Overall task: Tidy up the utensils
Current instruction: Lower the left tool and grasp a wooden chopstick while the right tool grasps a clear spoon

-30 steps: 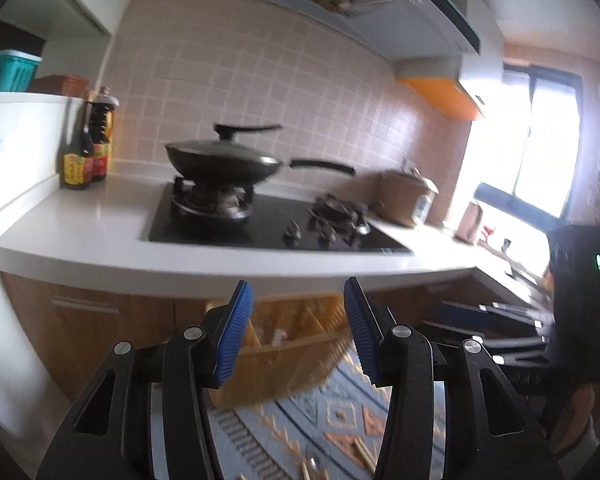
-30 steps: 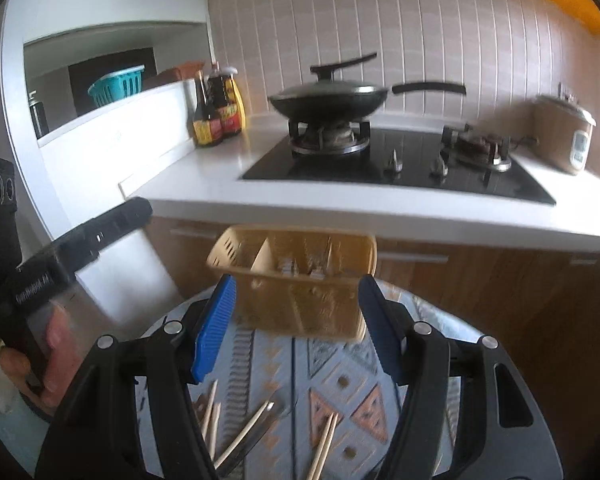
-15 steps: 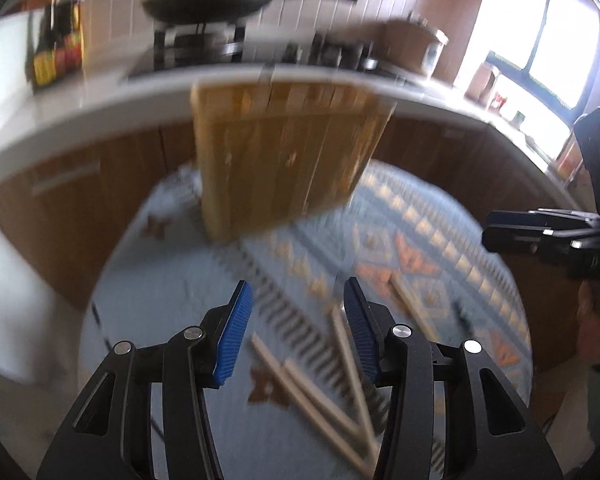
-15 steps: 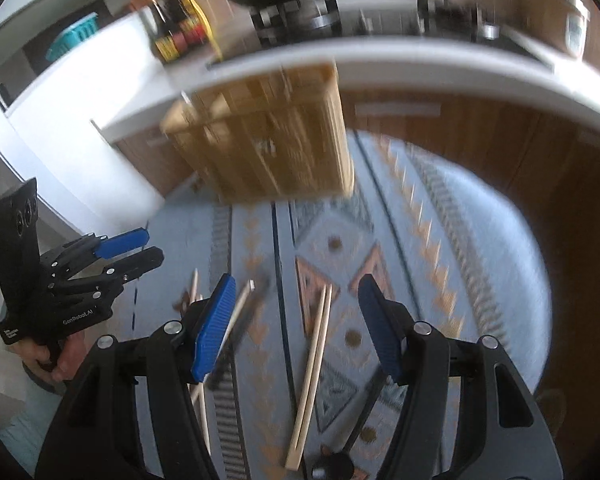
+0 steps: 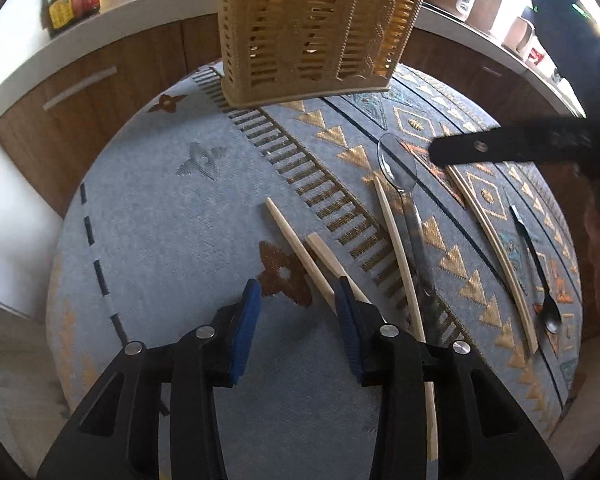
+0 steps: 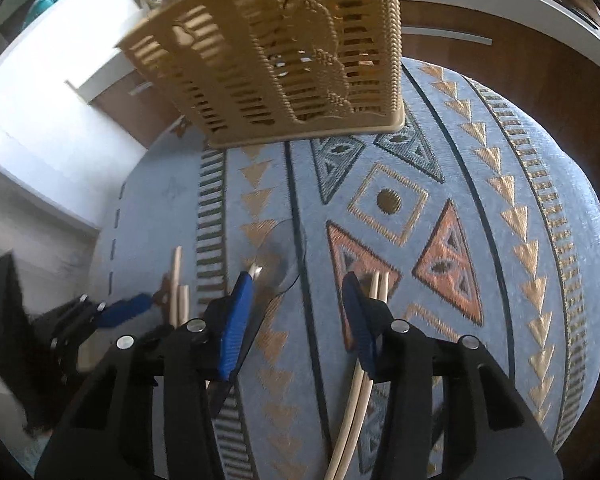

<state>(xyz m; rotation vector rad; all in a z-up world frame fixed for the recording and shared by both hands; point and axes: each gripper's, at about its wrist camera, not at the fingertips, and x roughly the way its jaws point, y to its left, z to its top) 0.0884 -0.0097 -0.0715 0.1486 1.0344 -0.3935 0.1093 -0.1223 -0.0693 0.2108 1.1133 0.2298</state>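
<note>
Left wrist view: the left gripper (image 5: 296, 316) is held with fingers released over the patterned desk (image 5: 160, 216), two chopsticks (image 5: 300, 252) lying just ahead. A clear spoon (image 5: 400, 168) and black spoon (image 5: 540, 272) are seen further right, the yellow basket (image 5: 312, 28) at the far edge.

Right wrist view: the right gripper (image 6: 296, 316) is also spread wide, nothing held, a chopstick pair (image 6: 380, 292) beside its right finger, the basket (image 6: 276, 60) beyond.
</note>
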